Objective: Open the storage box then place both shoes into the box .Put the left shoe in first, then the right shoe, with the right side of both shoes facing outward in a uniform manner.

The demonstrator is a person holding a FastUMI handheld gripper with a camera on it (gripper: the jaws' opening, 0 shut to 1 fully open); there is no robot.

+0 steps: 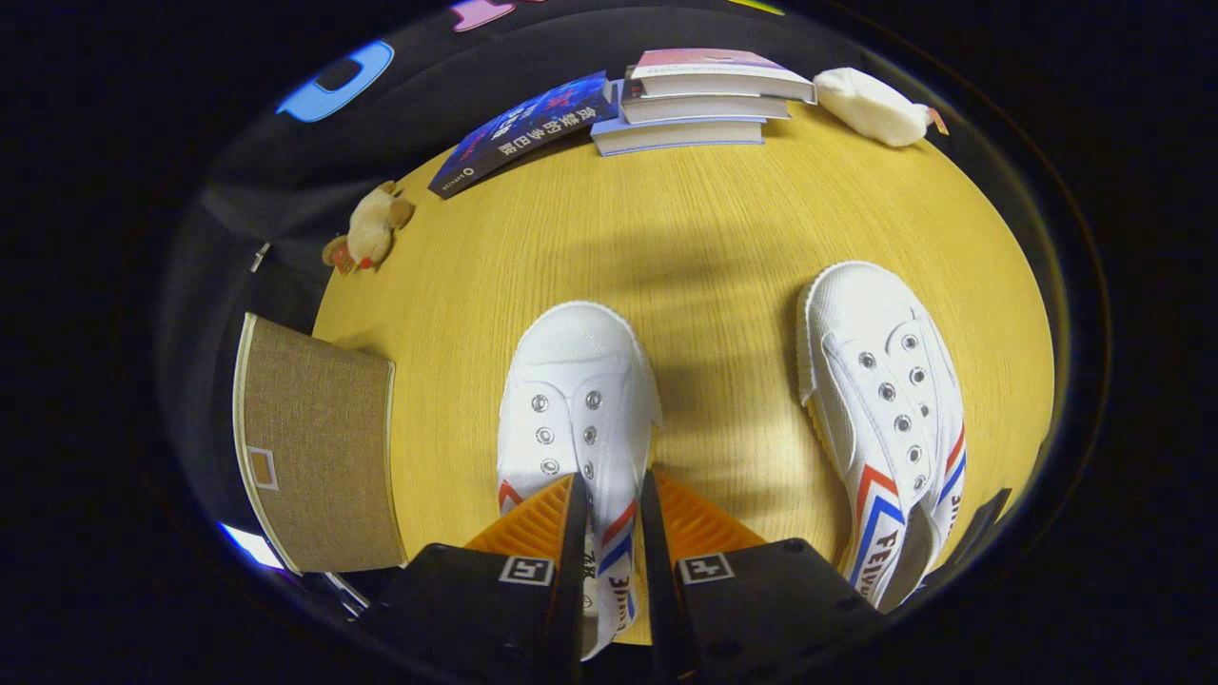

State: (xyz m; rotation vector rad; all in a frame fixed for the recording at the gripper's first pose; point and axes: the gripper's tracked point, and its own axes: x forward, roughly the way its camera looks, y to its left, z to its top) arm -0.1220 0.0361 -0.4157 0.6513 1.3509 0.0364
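**Fingers closed on the side wall of the nearer shoe**

Gripper view: your gripper point(609, 518) sits at the bottom centre of the frame with its fingers nearly together, one finger inside the shoe opening and the other outside, pinching the striped side wall of the left shoe point(579, 404). That shoe lies on the yellow counter point(704, 228) with its toe pointing up the frame. The right shoe point(885, 400) lies well apart, at the lower right, toe also pointing away. The storage box point(319, 442), covered in brown fabric, stands at the lower left, just beside the counter's edge; whether its lid is open you cannot tell from here.

Expect the shoe to be light, with soft canvas that folds under pressure and a stiffer rubber sole. A hold on the side wall alone will probably let the toe droop, so lift slowly and keep the grip near the heel collar, where the canvas seems firmer.

Books point(699, 100) and two plush toys point(371, 228) rest along the top.
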